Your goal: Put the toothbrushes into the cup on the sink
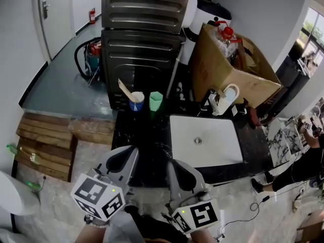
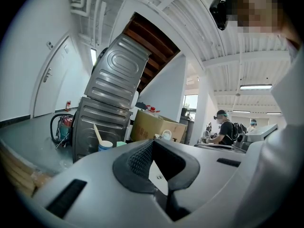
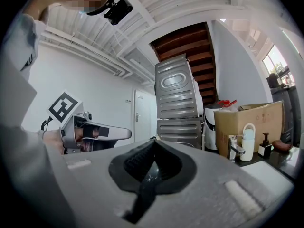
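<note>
Okay, left gripper (image 1: 130, 153) first: its jaws are pressed fully together, the ribbed black pads meet at the tips, and nothing is caught between them. The right gripper (image 1: 174, 165) looks the same, pads closed on each other and empty. Neither one touches anything.

Each gripper carries its cube of black-and-white square markers at the back, the left cube (image 1: 97, 196) and the right cube (image 1: 197, 216). Those patterns are the only print I can make out.

I hold both grippers level and side by side, close together, off the sink's (image 1: 223, 135) near left corner and pointing over the dark counter (image 1: 147, 135). My hand (image 1: 93, 220) shows just under the left cube.

A cream-coloured toothbrush (image 1: 124, 89) stands in the blue cup (image 1: 136, 104), leaning away from the sink. That cup sits on the counter off the sink's far left corner. A green cup (image 1: 156, 102) stands just beside it, on the side nearer the sink. Both cups are well apart from my jaws.

Behind the sink's far edge stand a tap (image 1: 211, 101) and a white bottle (image 1: 229, 96), with a cardboard box (image 1: 212, 65) beyond them.
</note>
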`<move>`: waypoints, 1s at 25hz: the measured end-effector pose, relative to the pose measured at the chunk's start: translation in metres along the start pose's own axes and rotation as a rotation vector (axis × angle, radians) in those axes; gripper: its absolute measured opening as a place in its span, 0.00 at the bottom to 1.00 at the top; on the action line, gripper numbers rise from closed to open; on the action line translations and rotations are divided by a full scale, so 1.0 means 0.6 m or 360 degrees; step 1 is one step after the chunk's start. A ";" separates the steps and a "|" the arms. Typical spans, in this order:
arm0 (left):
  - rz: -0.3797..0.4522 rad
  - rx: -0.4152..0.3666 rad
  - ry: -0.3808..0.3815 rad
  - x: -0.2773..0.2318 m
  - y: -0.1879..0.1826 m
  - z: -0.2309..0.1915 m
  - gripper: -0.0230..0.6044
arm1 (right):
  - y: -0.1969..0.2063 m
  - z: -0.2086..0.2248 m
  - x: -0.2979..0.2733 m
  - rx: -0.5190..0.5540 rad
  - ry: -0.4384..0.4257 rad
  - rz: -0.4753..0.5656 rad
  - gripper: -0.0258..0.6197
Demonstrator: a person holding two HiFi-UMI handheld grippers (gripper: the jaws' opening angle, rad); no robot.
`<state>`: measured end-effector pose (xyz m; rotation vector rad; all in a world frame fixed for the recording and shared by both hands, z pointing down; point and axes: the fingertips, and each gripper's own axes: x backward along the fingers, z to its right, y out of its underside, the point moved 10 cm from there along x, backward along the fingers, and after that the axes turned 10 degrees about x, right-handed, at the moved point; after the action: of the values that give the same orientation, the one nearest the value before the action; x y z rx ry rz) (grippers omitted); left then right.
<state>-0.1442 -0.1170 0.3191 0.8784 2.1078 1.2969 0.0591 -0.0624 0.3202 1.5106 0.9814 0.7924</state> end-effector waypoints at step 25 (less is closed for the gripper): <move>0.0088 -0.0031 -0.0105 0.126 0.069 0.184 0.04 | 0.002 -0.018 0.184 -0.0012 -0.0172 0.0063 0.04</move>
<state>-0.1053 0.0168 0.3043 0.9639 2.0304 1.2960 0.0972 0.0419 0.3195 1.5540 0.8696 0.7340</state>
